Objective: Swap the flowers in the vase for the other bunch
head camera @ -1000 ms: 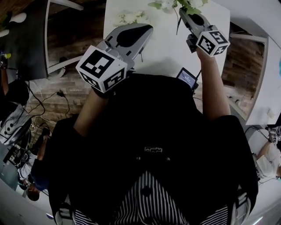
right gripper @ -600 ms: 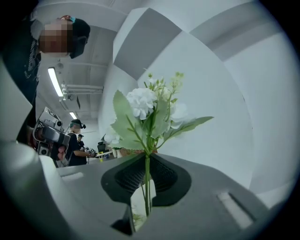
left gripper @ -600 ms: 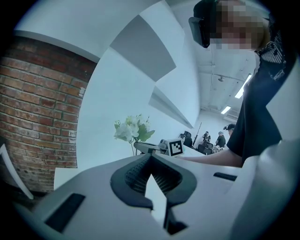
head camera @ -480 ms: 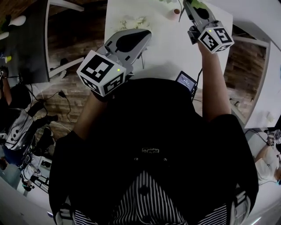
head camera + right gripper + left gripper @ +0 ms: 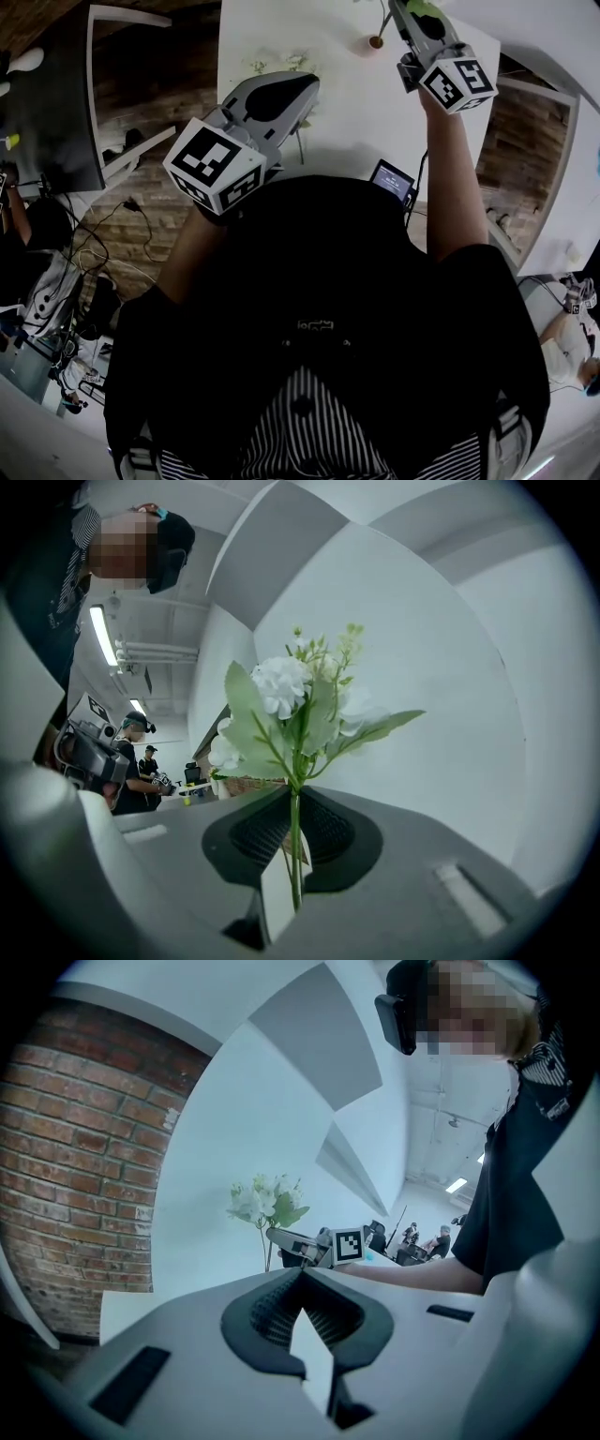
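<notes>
My right gripper is shut on the thin green stem of a bunch of white flowers that stands upright above the jaws. In the head view this gripper is at the top right, and the stem hangs toward a small round brown vase mouth. I cannot tell whether the stem is inside. A second pale bunch lies on the white table, just beyond my left gripper. The left gripper has its jaws together with nothing between them. Its view also shows the held bunch.
A small device with a lit screen lies at the table's near edge. A white chair frame stands on the brick floor at the left. Other people are at desks far off.
The right gripper has carried its bunch further up the picture, so the flower heads have left the top edge. The vase mouth has come into view. The left gripper has sunk slightly.
</notes>
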### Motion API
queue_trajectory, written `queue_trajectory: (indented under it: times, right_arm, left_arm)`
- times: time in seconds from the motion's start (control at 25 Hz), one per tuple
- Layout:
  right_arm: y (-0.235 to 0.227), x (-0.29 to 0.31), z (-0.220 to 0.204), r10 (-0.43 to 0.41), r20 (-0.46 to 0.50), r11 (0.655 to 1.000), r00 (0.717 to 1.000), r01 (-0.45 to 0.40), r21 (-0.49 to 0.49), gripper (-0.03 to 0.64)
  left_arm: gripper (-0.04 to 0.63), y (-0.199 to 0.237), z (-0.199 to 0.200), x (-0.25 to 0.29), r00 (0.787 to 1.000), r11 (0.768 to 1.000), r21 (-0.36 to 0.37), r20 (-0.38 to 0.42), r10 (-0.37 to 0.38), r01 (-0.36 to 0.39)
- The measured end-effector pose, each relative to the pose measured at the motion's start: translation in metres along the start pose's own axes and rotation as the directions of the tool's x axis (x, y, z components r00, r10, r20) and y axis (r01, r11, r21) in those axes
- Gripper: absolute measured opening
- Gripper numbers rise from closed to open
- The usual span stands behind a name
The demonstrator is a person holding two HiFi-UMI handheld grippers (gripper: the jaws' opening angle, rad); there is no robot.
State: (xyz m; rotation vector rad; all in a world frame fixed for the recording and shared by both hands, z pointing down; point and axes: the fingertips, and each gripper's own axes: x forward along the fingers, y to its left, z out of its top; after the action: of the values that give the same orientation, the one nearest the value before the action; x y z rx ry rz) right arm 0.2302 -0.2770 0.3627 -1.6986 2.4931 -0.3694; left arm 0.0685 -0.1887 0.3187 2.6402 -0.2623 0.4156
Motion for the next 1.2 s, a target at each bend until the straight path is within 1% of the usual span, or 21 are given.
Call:
queue_trajectory:
  times: [0.2,0.4,0.6,0.72,0.88,0.92,1.0,1.04,1.12,1.2]
  right_arm:
    - [-0.011,0.002,-0.027,0.003,-0.017,0.999,1.0,-0.003,0.045,0.034]
    - [-0.012,-0.003,-0.06,-0.013,-0.067,0.999,0.998,0.015,0.03,0.045]
    - [-0.015,-0.017,-0.089,-0.063,-0.13,0.996,0.989,0.07,0.051,0.049]
    - [-0.012,-0.018,-0.11,-0.067,-0.19,0.996,0.979,0.078,0.05,0.054]
    - [-0.014,-0.025,-0.123,-0.074,-0.231,0.994,0.97,0.092,0.065,0.058]
    - [-0.015,-0.025,-0.126,-0.076,-0.244,0.992,0.967,0.097,0.074,0.065]
    - [-0.017,-0.024,-0.13,-0.072,-0.271,0.99,0.96,0.102,0.097,0.129]
    - [-0.017,-0.023,-0.131,-0.069,-0.282,0.989,0.957,0.103,0.106,0.145]
    - [-0.016,-0.026,-0.132,-0.067,-0.301,0.988,0.951,0.107,0.116,0.199]
    - [-0.013,-0.033,-0.132,-0.068,-0.314,0.987,0.947,0.11,0.118,0.226]
  left_arm:
    - [0.006,0.022,-0.001,0.008,1.0,1.0,-0.024,-0.011,0.013,-0.013]
    - [0.006,0.024,-0.006,0.015,1.0,0.998,-0.055,-0.007,0.007,-0.007]
    - [0.006,0.022,-0.012,0.013,1.0,0.999,-0.044,-0.014,0.007,-0.007]
    - [0.006,0.024,-0.012,0.007,1.0,0.999,-0.044,-0.007,0.016,-0.017]
    - [0.006,0.015,-0.011,0.005,1.0,0.999,-0.031,-0.003,0.018,-0.018]
    - [0.006,0.013,-0.011,0.004,1.0,0.999,-0.028,-0.003,0.018,-0.018]
    - [0.006,0.009,-0.01,0.001,1.0,1.0,-0.018,0.0,0.017,-0.017]
    - [0.006,0.006,-0.009,0.0,1.0,1.0,-0.013,0.003,0.017,-0.017]
    - [0.006,0.001,-0.008,-0.004,1.0,1.0,-0.005,0.008,0.017,-0.017]
    - [0.006,-0.005,-0.007,-0.008,1.0,1.0,0.003,0.014,0.019,-0.019]
